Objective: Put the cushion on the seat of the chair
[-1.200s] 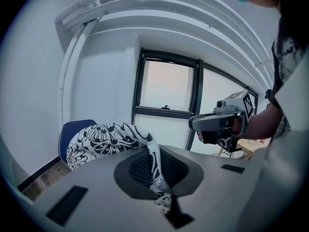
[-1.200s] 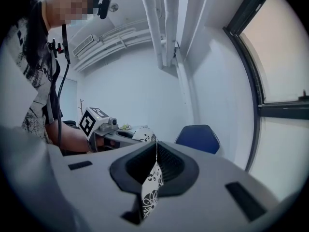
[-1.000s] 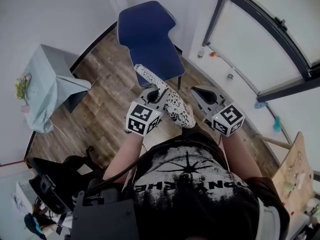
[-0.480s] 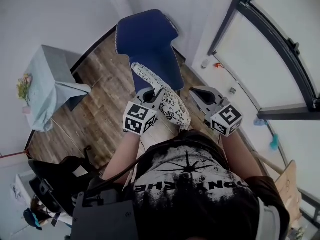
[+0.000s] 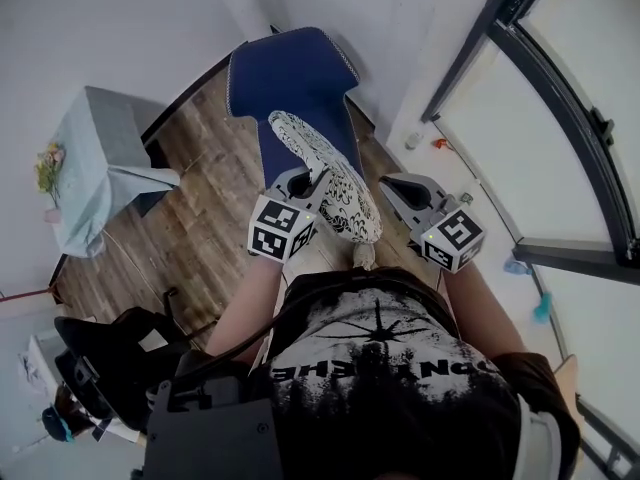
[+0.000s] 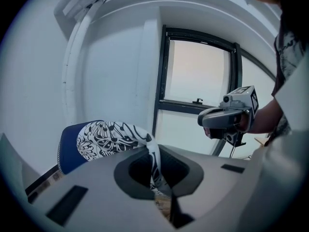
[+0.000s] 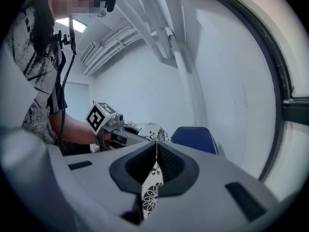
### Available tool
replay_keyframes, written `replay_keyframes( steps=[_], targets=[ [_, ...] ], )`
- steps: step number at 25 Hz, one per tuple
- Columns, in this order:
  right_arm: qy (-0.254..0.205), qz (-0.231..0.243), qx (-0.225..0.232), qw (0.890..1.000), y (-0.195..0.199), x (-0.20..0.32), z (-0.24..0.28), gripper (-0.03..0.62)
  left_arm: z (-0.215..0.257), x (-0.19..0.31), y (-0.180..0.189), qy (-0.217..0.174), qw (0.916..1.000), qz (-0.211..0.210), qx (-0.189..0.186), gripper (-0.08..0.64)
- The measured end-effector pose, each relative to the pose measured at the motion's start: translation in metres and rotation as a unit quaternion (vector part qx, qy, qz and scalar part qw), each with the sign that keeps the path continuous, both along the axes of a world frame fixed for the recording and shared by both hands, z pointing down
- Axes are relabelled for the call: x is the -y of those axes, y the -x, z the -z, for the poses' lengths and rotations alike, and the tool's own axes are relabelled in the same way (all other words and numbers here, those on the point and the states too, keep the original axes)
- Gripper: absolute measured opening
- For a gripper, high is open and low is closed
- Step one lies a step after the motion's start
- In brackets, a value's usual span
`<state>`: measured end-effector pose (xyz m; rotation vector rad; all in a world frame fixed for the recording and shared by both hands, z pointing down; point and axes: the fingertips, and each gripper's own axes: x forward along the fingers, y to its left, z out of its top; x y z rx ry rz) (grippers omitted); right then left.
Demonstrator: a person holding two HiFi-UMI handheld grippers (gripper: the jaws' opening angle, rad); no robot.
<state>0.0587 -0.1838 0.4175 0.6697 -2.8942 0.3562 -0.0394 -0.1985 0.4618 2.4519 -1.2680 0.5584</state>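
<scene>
A blue padded chair stands against the white wall, and in the left gripper view the chair shows low at the left. The white cushion with a black flower print hangs in the air over the chair's seat. My left gripper is shut on the cushion's near left edge, and patterned fabric runs out from between its jaws. My right gripper is shut on a corner of the cushion. Beyond its jaws lie the chair and the left gripper.
A small table under a pale cloth with flowers stands left of the chair on the wood floor. A dark-framed window runs along the right. Black gear lies low at the left.
Both grippers have carried the cushion forward toward the chair. It hung short of the seat before and now hangs over it. Both grips are unchanged.
</scene>
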Motion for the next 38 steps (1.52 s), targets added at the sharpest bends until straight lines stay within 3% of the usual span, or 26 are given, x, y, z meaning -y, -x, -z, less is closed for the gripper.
replay_keyframes(
  steps=[8, 15, 29, 38],
  targets=[
    [-0.005, 0.007, -0.008, 1.0, 0.001, 0.03, -0.004, 0.018, -0.013, 0.024, -0.007, 0.01, 0.9999, -0.005, 0.006, 0.023],
    [0.018, 0.0, -0.004, 1.0, 0.01, 0.04, -0.013, 0.018, -0.021, 0.041, -0.006, 0.025, 0.9996, -0.017, 0.001, 0.023],
    [0.065, -0.08, -0.001, 0.995, 0.018, 0.097, -0.042, 0.018, -0.067, 0.103, -0.01, 0.079, 0.9922, -0.095, -0.016, 0.023],
    [0.105, -0.093, -0.021, 0.99, 0.026, 0.11, -0.082, 0.018, -0.117, 0.146, -0.007, 0.121, 0.9865, -0.084, -0.072, 0.023]
  ],
)
